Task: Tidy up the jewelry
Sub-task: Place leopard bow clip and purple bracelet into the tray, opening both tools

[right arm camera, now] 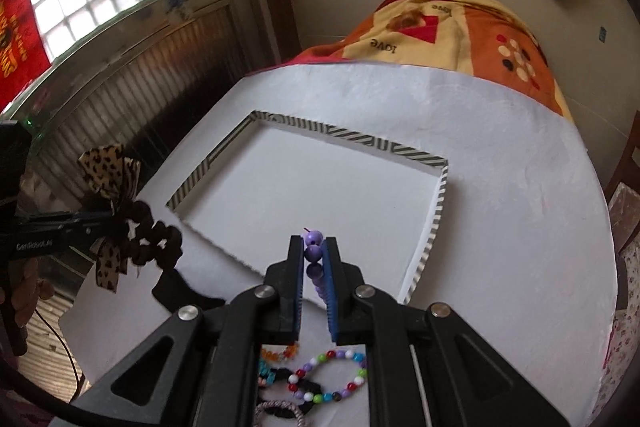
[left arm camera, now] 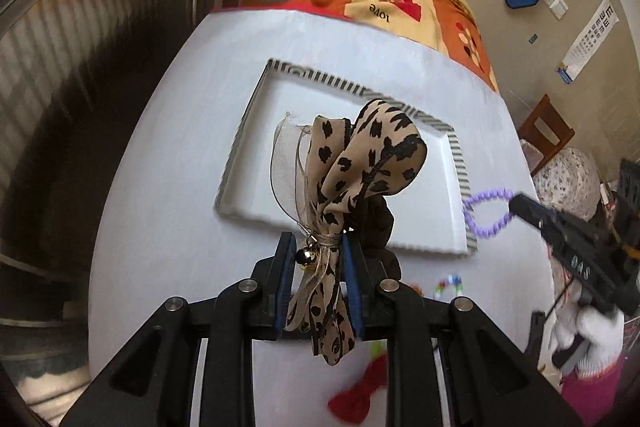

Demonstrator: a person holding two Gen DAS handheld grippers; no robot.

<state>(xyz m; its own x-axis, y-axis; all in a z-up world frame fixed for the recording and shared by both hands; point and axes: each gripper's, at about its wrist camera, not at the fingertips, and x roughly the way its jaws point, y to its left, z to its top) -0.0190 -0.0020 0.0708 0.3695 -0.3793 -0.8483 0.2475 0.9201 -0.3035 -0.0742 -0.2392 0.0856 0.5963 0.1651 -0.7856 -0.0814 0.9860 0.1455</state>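
Leopard-print fabric forms the bow of the hair tie [left arm camera: 352,163] grasped by the left claw [left arm camera: 318,259]. The blue pads are clenched on the bow's knot, where a small gold bell [left arm camera: 306,257] hangs. The bow's long axis runs along the fingers: its loops point forward and up, away from the camera, and its tails trail back between the fingers. A dark brown scrunchie band [left arm camera: 380,223] hangs off the right side of the knot.

The landmark is the shallow white rectangular tray with a black-and-white striped rim [right arm camera: 436,211], which lies on the white-covered table [right arm camera: 500,167]. In the left wrist view the hair tie is held above the tray's near edge.

The right claw [right arm camera: 314,255] is clenched on a purple bead bracelet [right arm camera: 313,251]. In the right wrist view the gripped run of beads lies along the fingers, with one bead past the fingertips; it sits over the tray's near edge. In the left wrist view the bracelet's free loop [left arm camera: 486,211] extends toward the tray's right rim.

Nearer than the tray, on the table, lie a multicoloured bead bracelet [right arm camera: 328,375], a pink and grey hair band [right arm camera: 280,411] and a red bow [left arm camera: 360,391].
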